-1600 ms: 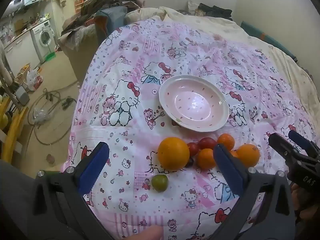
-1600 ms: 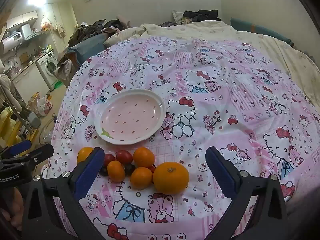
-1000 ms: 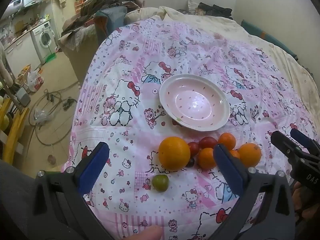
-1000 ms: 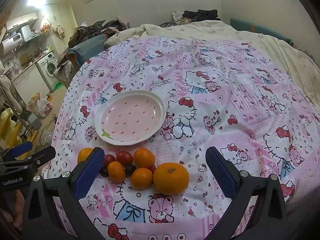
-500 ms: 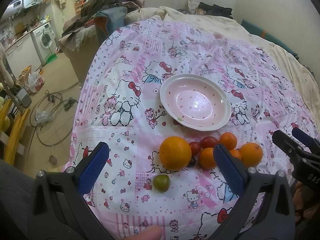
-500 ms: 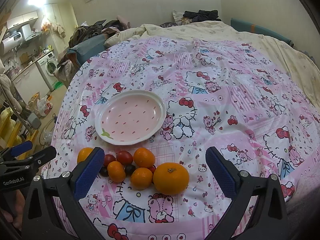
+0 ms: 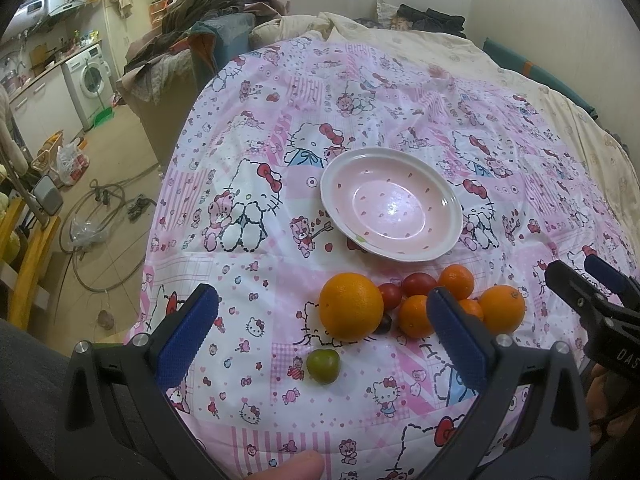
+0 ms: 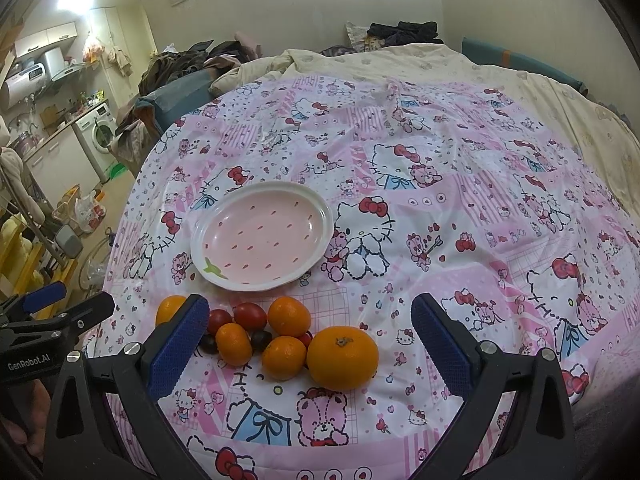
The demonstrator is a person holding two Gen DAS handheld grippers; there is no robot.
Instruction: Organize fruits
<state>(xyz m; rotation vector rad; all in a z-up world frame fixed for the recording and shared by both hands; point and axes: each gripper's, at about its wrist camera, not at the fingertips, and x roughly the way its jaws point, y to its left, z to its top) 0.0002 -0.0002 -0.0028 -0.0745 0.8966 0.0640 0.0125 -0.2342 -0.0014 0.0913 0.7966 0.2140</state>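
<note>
The fruits lie in a loose row running left to right on the near part of the pink cartoon bedspread (image 8: 460, 208), the big orange (image 8: 342, 357) at the row's right end in the right wrist view, tangerines (image 8: 289, 316) and red tomatoes (image 8: 250, 315) bunched beside it, a small green fruit (image 7: 323, 365) lying apart, nearer the edge. Just beyond them sits the empty pink plate (image 8: 262, 236), with open bedspread to its right and far side. The left gripper (image 7: 320, 336) and right gripper (image 8: 308, 344) hover over the near edge, fingers wide apart, holding nothing; nothing has visibly shifted since a moment ago
</note>
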